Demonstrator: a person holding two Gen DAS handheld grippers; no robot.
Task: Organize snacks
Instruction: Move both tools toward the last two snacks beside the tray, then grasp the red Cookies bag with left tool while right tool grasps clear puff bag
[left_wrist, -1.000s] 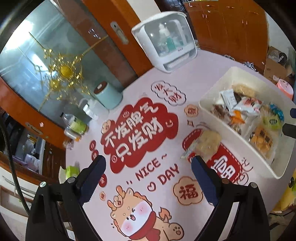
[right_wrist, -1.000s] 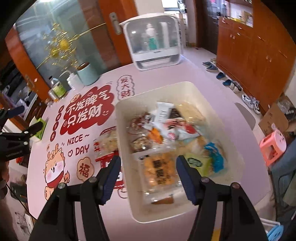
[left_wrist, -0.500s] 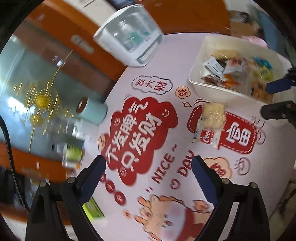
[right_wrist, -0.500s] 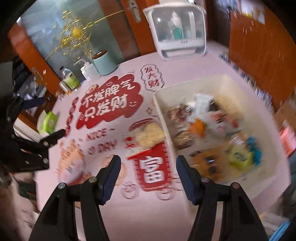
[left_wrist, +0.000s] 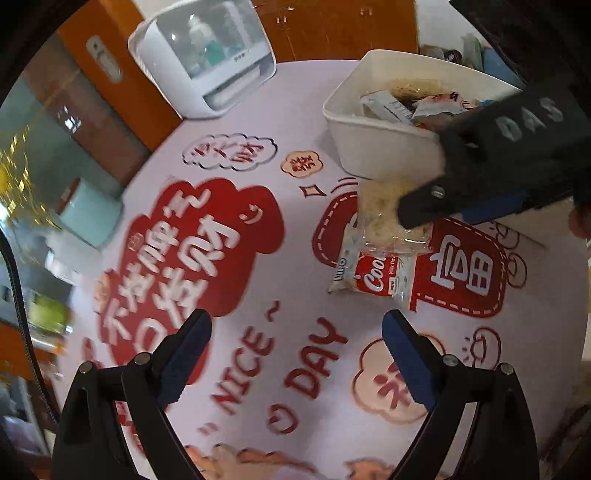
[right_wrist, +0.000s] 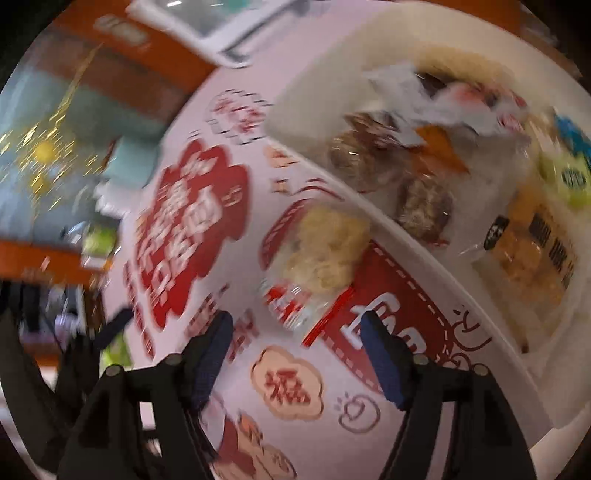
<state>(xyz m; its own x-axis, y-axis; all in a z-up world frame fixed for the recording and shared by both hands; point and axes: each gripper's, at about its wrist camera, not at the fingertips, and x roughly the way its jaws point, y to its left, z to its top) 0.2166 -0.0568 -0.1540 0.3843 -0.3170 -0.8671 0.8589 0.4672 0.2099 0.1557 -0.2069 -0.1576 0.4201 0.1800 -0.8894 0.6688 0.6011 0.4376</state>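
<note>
A clear packet of pale cookies with a red and white label (left_wrist: 380, 251) lies flat on the pink printed table mat, just left of a white bin (left_wrist: 373, 144) holding several wrapped snacks. The packet also shows in the right wrist view (right_wrist: 317, 266), with the bin (right_wrist: 417, 236) to its right. My left gripper (left_wrist: 295, 354) is open and empty, low over the mat short of the packet. My right gripper (right_wrist: 295, 347) is open and empty, close above the packet; in the left wrist view its fingers (left_wrist: 461, 199) overlap the packet's far end.
A white countertop appliance (left_wrist: 207, 62) stands at the back of the table. A pale green canister (left_wrist: 92, 214) stands at the left edge beside bottles. Orange wooden doors stand behind. The right wrist view is motion-blurred.
The right gripper has moved left and down from above the bin to the cookie packet. The left gripper has swung closer to the packet and lower over the mat. Both stay open.
</note>
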